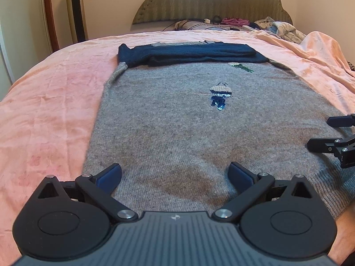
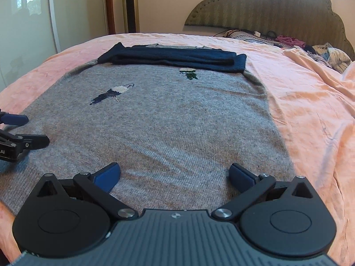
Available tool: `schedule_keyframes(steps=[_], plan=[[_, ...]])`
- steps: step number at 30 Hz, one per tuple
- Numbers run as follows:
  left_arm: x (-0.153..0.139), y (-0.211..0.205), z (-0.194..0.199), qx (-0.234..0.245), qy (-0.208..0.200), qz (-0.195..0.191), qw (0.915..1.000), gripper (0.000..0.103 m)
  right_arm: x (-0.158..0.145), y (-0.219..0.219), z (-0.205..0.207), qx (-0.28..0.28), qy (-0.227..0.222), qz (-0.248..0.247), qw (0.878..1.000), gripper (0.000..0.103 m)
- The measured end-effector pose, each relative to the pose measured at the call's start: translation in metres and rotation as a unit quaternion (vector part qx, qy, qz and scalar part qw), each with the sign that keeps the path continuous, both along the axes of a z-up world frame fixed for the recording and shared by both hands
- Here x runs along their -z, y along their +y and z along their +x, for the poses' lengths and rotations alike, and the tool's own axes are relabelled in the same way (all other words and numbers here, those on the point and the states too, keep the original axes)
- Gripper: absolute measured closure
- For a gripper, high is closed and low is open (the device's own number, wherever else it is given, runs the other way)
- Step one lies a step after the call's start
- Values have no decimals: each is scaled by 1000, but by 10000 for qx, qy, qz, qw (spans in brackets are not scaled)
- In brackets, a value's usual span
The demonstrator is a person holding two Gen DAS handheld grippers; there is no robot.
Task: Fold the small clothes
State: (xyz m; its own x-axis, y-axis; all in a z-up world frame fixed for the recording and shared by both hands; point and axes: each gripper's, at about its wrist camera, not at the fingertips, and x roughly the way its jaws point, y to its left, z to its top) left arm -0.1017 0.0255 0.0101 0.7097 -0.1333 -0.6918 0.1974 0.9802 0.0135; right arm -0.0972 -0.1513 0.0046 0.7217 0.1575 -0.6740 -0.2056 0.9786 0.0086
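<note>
**Inspector:** On the bed (image 1: 55, 93), centre of the pink cover: grey sweater (image 1: 177, 133) laid flat, front up, sequin motif (image 1: 220, 97) showing. Hem nearest both cameras, collar end towards the headboard (image 1: 208, 2). Long axis hem to collar, running away from the grippers.

**Clerk:** Progress on the fold?

**Inspector:** Partly done, by judgement. Navy sleeves (image 1: 188, 54) already brought in and stacked crosswise over the chest, just below the collar. Body not yet folded; hem still flat on the cover. Remaining, probably: lifting the hem up over the sleeves, perhaps once more to finish.

**Clerk:** Grippers?

**Inspector:** Left gripper (image 1: 175, 178) over the hem on the left side, fingers spread wide, nothing between them. Right gripper (image 2: 175, 177) likewise over the hem on the right side, fingers apart and empty. Contact with the knit: cannot tell from either view.

**Clerk:** Anything else noted?

**Inspector:** Loose clothes (image 2: 330, 55) heaped by the headboard, well apart from the sweater. Cover wrinkled to the right, none of it under the fold line.
</note>
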Motion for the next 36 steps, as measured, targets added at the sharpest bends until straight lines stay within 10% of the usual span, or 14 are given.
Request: schedule_keyframes(steps=[15, 23, 29, 32, 35, 36], plan=[[-23, 29, -20, 398, 126, -50, 9991, 0, -10, 6, 10, -542, 431, 102, 9975, 0], [-54, 77, 161, -733, -329, -593, 9950, 1, -61, -59, 154, 241, -465, 344, 9980, 0], [-25, 108, 304, -1389, 487, -2145, 9656, 1, -34, -132, 281, 1226, 184, 1642, 9786, 13], [-10, 105, 342, -1411, 736, -2365, 9585, 1, -16, -146, 326, 1351, 503, 2249, 9637, 36], [-3, 93, 359, -1262, 676, -2165, 9657, 4, 0, -142, 359, 1390, 767, 2155, 9635, 38], [-4, 87, 362, -1194, 590, -1952, 9717, 22, 3, -138, 363, 1323, 690, 2107, 9661, 38]])
